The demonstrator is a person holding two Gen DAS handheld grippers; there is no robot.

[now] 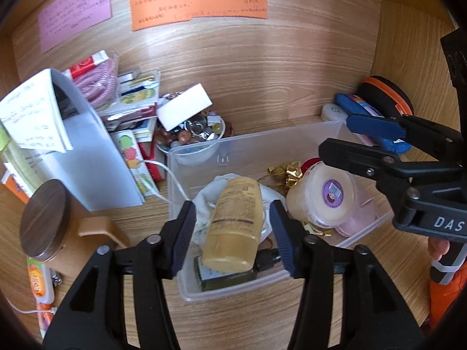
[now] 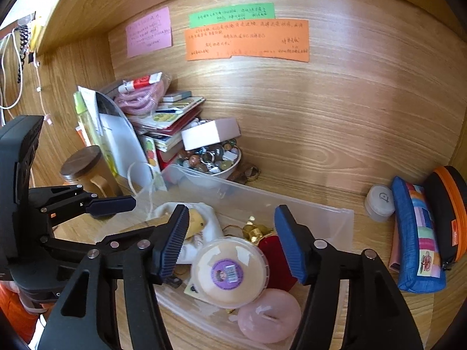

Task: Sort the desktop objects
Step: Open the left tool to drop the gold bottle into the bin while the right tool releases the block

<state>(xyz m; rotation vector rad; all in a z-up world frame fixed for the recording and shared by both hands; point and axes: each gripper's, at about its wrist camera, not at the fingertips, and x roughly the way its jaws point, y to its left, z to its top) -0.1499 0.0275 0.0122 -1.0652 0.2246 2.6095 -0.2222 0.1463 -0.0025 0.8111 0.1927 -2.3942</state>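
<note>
A clear plastic bin (image 1: 251, 148) (image 2: 324, 215) stands on the wooden desk. In it lie a yellow bottle (image 1: 236, 224), a dark green bottle (image 1: 224, 280), a white cloth pouch (image 2: 201, 227), a round cream tub with a purple label (image 1: 327, 195) (image 2: 230, 271), gold bells (image 1: 286, 172), a red box (image 2: 277, 262) and a pink round lid (image 2: 268, 315). My left gripper (image 1: 233, 233) is open, its fingers either side of the yellow bottle, just above it. My right gripper (image 2: 230, 242) is open over the cream tub and empty.
A bowl of beads (image 1: 189, 137) with a white box (image 1: 184, 108) on it stands behind the bin. Books and papers (image 1: 73, 145) and a lidded mug (image 1: 49, 221) stand left. A blue pencil case (image 2: 417, 242), orange-trimmed case (image 2: 449, 213) and small white jar (image 2: 379, 204) are right.
</note>
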